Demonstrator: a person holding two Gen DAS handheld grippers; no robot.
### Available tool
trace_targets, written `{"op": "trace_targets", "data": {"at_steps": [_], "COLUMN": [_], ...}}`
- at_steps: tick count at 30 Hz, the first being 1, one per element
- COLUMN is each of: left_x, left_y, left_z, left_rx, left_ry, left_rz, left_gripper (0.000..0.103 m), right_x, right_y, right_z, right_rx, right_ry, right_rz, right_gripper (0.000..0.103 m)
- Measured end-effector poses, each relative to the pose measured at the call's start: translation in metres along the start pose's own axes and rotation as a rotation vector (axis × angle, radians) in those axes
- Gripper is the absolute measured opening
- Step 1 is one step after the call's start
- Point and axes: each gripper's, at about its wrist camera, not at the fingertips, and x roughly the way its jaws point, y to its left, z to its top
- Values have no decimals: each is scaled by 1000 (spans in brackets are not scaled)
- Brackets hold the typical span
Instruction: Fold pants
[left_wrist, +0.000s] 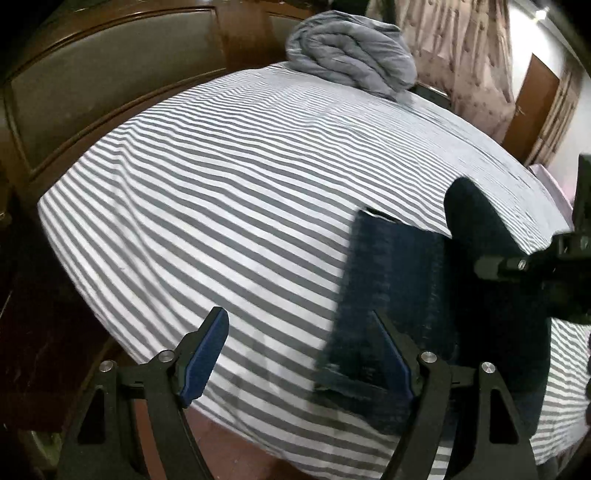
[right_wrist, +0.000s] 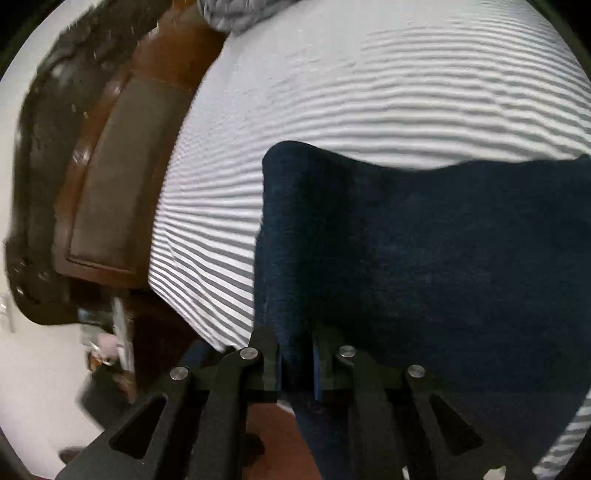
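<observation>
Dark blue pants (left_wrist: 388, 295) lie on a grey-and-white striped bed (left_wrist: 221, 184), toward its near right side. My left gripper (left_wrist: 299, 325) hangs open over the bed's near edge; its right finger (left_wrist: 391, 350) stands in front of the pants' near hem and nothing is between its pads. In the right wrist view the pants (right_wrist: 424, 251) fill the lower right, lifted in a fold over the striped sheet (right_wrist: 332, 92). My right gripper (right_wrist: 295, 363) is shut on the pants' edge, with cloth pinched between its pads. The right gripper's black body (left_wrist: 535, 266) shows at the left wrist view's right edge.
A rolled grey quilt (left_wrist: 351, 55) sits at the bed's far end. A brown padded headboard (left_wrist: 110, 85) runs along the bed's left side. Curtains (left_wrist: 461, 55) and a wooden door (left_wrist: 532, 103) stand beyond. Reddish floor (left_wrist: 229, 443) shows below the near edge.
</observation>
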Motion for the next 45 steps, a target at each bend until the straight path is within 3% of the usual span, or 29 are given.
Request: {"op": "trace_targets", "data": {"at_steps": [3, 7, 11, 15, 22, 27, 32, 33, 36, 37, 38, 39, 41, 43, 45], "left_x": [-1, -2, -2, -7, -31, -52, -43, -29, 10, 21, 27, 29, 41, 48, 40], "left_y": [19, 34, 49, 58, 50, 1, -60, -73, -80, -76, -69, -63, -43, -32, -37], "left_z": [5, 10, 10, 6, 9, 16, 5, -2, -19, -24, -27, -29, -25, -23, -22], "left_rx": [-32, -78, -120, -135, -124, 4, 182, 232, 316, 329, 316, 294, 158, 45, 64], "left_ry": [-14, -35, -35, -27, -66, -103, -65, -26, 44, 57, 55, 44, 110, 165, 139], "left_rz": [-1, -1, 2, 5, -40, -165, -291, -292, -155, -143, -150, -146, -194, -244, -210], "left_gripper": [77, 77, 77, 77, 77, 77, 78, 78, 77, 77, 78, 87, 93, 93, 90], "right_x": [4, 2, 26, 47, 32, 4, -17, -17, -28, -32, -37, -42, -52, -60, -69], "right_y": [14, 29, 40, 41, 50, 15, -34, -37, -62, -69, -81, -90, -107, -116, -119], "right_z": [-4, -6, -1, 0, -15, -19, -15, -15, -14, -14, -12, -11, -11, -12, -16], "right_rx": [-57, -78, -79, -71, -198, -236, -169, -166, -158, -161, -148, -128, -109, -102, -106], "right_ry": [-1, 1, -2, 11, 18, -25, -43, -47, -63, -65, -60, -62, -69, -70, -78], "right_rz": [-20, 16, -25, -5, -41, -122, -158, -161, -202, -213, -210, -202, -210, -191, -191], "right_gripper": [14, 13, 17, 51, 54, 57, 55, 54, 53, 50, 48, 43, 42, 44, 48]}}
